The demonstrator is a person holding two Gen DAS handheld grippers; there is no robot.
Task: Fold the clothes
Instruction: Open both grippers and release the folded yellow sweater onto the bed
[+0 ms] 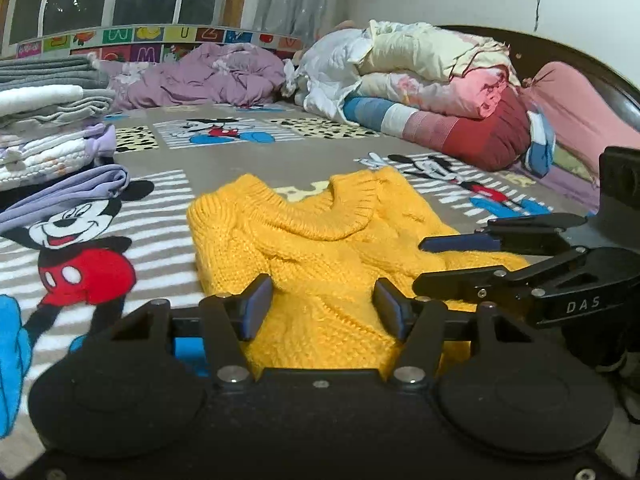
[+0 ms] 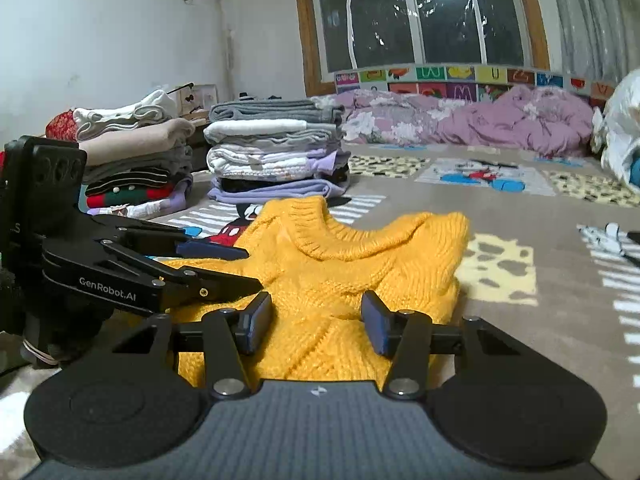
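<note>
On a bed covered by a cartoon-mouse blanket [image 1: 248, 160], a yellow knit sweater [image 1: 320, 248] lies folded in front of me, its ribbed collar [image 1: 320, 220] turned away from the cameras. My left gripper [image 1: 324, 308] sits low at the sweater's near edge, jaws spread, the knit showing between the blue pads [image 1: 260, 306] without being pinched. My right gripper [image 2: 316, 322] is beside it at the same near edge, jaws likewise spread over the wool, nothing clamped. Each claw shows side-on in the other's camera, fingertips resting just above the yellow knit. To the left, two stacks of folded clothes [image 2: 276, 152] stand on the blanket, a lilac garment [image 1: 68, 196] at the foot of the nearer one. Behind, a rumpled purple quilt [image 2: 472, 120] lies under the window [image 2: 420, 20], and rolled bedding [image 1: 432, 80] is piled against the dark headboard [image 1: 560, 56].
</note>
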